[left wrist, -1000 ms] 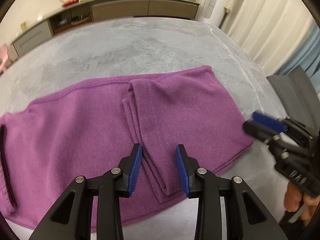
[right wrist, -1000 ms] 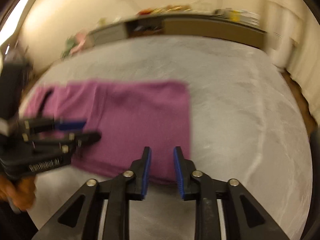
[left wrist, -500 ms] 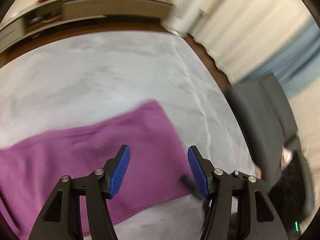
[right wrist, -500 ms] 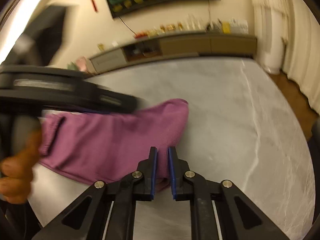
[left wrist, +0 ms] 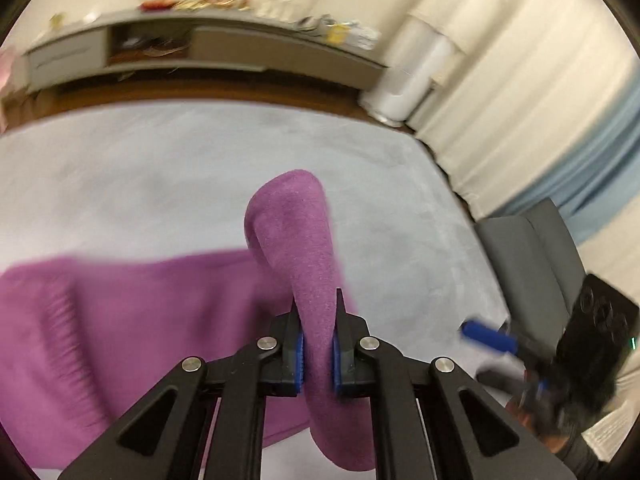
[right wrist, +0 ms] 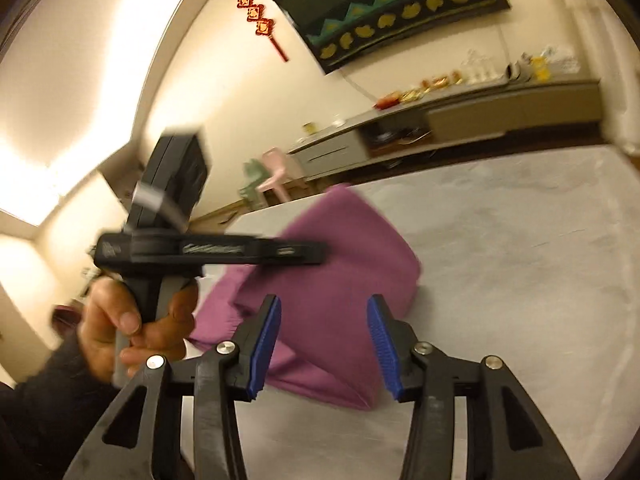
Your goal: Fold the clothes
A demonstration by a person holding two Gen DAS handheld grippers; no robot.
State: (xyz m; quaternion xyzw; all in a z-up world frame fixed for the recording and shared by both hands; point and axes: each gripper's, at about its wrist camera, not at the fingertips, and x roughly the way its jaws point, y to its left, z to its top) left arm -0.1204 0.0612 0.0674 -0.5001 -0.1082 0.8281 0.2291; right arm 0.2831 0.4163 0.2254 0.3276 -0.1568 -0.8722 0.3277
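Observation:
A purple garment [left wrist: 140, 320] lies across the grey table [left wrist: 140, 168]. My left gripper [left wrist: 318, 312] has its jaws closing, and the blue pads press on a fold of the garment's right end, which stands up in a tall loop above the fingers. In the right wrist view the garment [right wrist: 352, 248] is bunched and raised beside the left gripper [right wrist: 316, 254], which a hand holds. My right gripper [right wrist: 324, 320] has its jaws opening; the cloth lies beyond them and the pads touch nothing. One of its blue fingers [left wrist: 488, 338] shows low at the right.
A grey chair [left wrist: 532, 264] stands at the table's right edge, before pale curtains [left wrist: 500, 92]. A long sideboard [left wrist: 200, 48] with small items runs along the far wall. A pink child's chair [right wrist: 276, 172] stands past the table's far left corner.
My left gripper has shut on the garment's right end and lifted it into a loop. My right gripper, shut at the cloth's edge half a second ago, has opened and tipped upward.

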